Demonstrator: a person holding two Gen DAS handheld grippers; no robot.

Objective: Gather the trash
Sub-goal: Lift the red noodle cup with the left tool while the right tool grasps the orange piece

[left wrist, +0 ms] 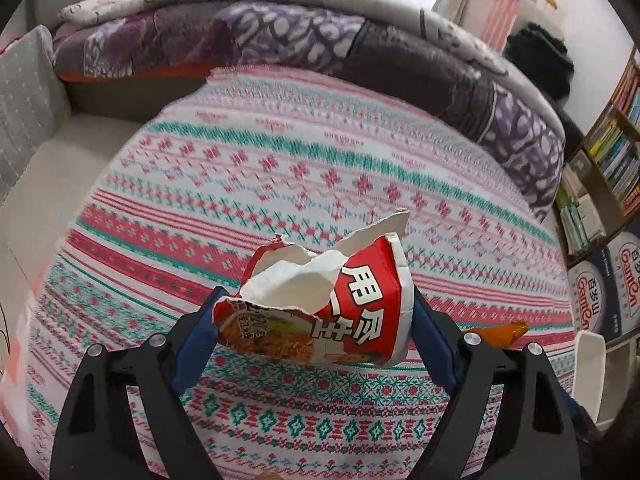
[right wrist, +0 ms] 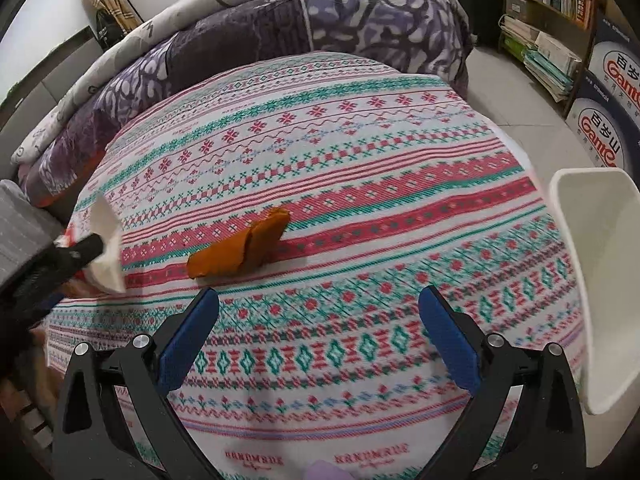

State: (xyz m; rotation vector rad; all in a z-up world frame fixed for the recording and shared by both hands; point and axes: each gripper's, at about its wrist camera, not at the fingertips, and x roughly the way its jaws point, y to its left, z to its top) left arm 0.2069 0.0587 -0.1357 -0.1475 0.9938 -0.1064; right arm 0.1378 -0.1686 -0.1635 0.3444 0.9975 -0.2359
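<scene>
Noodle cup (left wrist: 320, 304): torn paper, red outside with white characters and a noodle photo, white inside, crushed and ragged-rimmed. Clamped between the left gripper (left wrist: 316, 320) fingers, lifted over the patterned cloth (left wrist: 280, 168).

Orange wrapper (right wrist: 240, 248): crumpled, lying mid-cloth, ahead and left of the right gripper (right wrist: 320, 320), whose fingers stand spread, holding nothing.

White bin (right wrist: 596, 280): at the cloth's right edge.
</scene>
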